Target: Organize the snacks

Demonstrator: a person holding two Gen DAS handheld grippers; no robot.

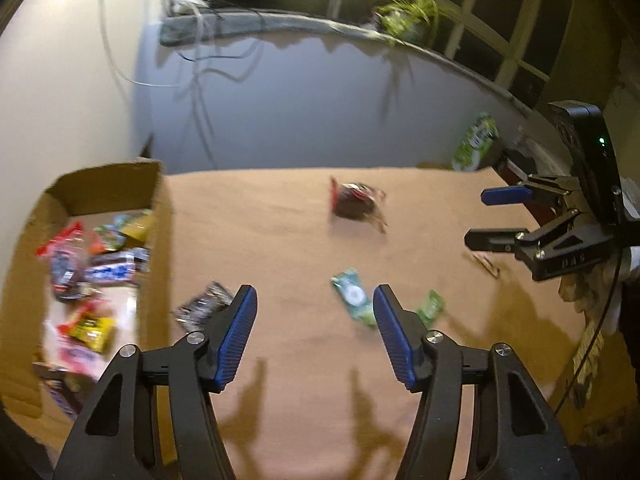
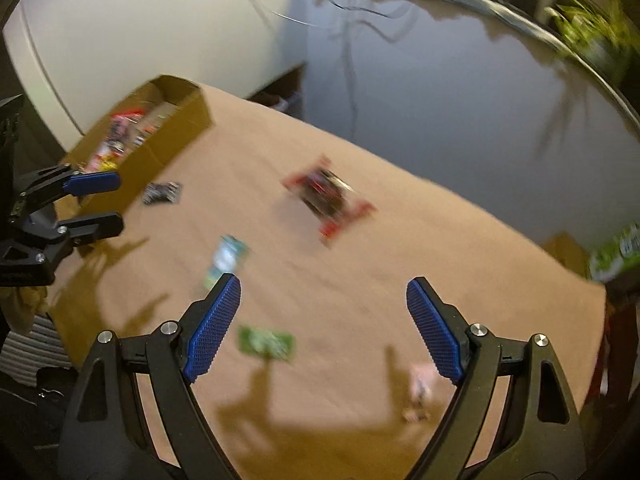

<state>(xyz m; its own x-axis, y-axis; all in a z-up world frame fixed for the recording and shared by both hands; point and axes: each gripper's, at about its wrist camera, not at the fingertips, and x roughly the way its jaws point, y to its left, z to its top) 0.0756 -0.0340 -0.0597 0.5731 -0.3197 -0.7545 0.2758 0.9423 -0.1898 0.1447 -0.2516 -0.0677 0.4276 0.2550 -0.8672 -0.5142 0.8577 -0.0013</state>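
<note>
A cardboard box (image 1: 154,188) at the table's left holds several snack packets; it also shows in the right wrist view (image 2: 188,120). Loose on the brown table lie a red-and-black packet (image 1: 356,200) (image 2: 328,198), a teal packet (image 1: 352,294) (image 2: 228,258), a small green packet (image 1: 432,306) (image 2: 266,342), a black-and-white packet (image 1: 202,306) (image 2: 162,193) by the box, and a pinkish wrapper (image 2: 418,386). My left gripper (image 1: 316,334) (image 2: 98,204) is open and empty above the table. My right gripper (image 2: 324,328) (image 1: 486,218) is open and empty.
A green bag (image 1: 476,142) (image 2: 616,256) stands at the table's far right corner. A thin brown stick-like item (image 1: 486,264) lies near the right edge. A wall ledge behind carries cables (image 1: 192,4) and a plant (image 1: 408,12).
</note>
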